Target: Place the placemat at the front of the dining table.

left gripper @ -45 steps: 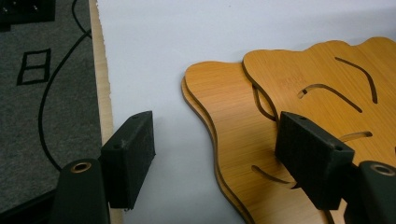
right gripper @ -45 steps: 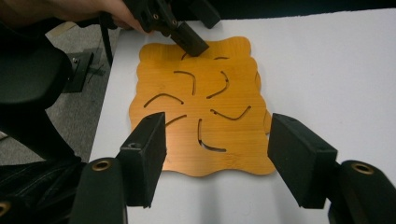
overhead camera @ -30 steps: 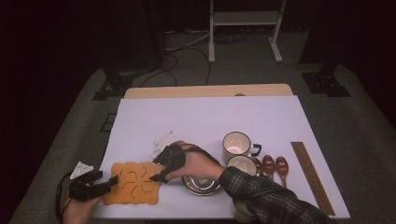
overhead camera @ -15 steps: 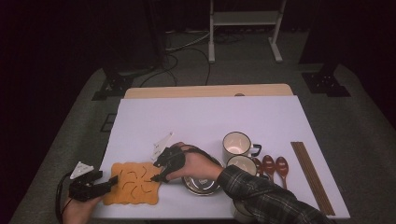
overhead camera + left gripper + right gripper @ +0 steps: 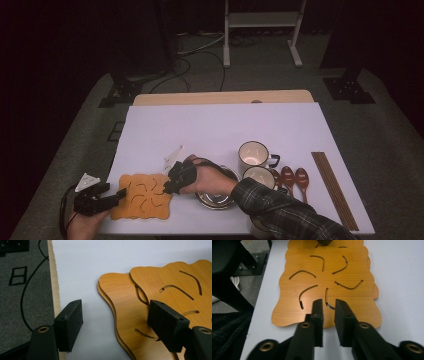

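With two stacked mats (image 5: pixel 142 196) near the table's (image 5: pixel 225 125) front left edge, the left gripper (image 5: pixel 117 322) open astride their corner and the right gripper (image 5: pixel 328 315), just narrowing, nearly shut above the near edge, its pinch could catch both.

Left hand's black two-jaw gripper (image 5: pixel 120 192) sits low at the left edge of the orange scalloped wooden trivet (image 5: pixel 142 196), jaws spread wide. The right black gripper (image 5: pixel 166 189) reaches over from that trivet's right edge on a plaid-sleeved forearm (image 5: pixel 280 210), its jaws having just closed to a narrow gap over the near edge.
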The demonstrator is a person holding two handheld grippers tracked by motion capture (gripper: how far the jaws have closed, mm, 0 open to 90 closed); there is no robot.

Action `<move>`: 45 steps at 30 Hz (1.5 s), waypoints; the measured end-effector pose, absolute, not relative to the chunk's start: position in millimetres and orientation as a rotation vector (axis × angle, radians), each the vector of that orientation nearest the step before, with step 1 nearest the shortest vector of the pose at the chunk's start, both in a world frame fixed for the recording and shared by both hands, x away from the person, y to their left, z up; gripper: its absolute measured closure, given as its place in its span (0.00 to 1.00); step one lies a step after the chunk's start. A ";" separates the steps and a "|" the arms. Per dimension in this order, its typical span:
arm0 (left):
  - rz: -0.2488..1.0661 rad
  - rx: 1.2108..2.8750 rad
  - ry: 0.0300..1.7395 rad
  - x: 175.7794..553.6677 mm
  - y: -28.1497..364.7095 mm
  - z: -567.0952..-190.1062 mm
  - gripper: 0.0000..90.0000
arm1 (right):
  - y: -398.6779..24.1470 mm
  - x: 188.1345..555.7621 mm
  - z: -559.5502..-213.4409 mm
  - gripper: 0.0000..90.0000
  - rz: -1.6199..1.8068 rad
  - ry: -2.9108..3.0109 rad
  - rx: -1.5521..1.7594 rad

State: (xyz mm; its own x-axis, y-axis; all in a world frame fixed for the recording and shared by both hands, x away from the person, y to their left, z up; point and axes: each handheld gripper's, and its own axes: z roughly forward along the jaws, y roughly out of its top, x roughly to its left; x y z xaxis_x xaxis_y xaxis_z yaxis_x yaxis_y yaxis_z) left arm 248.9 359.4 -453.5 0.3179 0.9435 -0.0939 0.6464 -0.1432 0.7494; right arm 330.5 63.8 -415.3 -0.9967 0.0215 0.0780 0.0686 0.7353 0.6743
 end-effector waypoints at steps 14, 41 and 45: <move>0.530 1.876 1.408 249.0 359.6 -453.4 0.31 | 67.7 332.6 -420.3 0.99 -1.074 -2.887 -0.079; 0.528 1.880 1.411 249.2 359.7 -453.1 0.31 | 73.2 330.1 -431.1 0.99 -0.988 -2.923 -0.064; 0.529 1.878 1.410 249.2 359.6 -453.3 0.31 | 73.1 330.2 -431.3 0.99 -0.990 -2.922 -0.066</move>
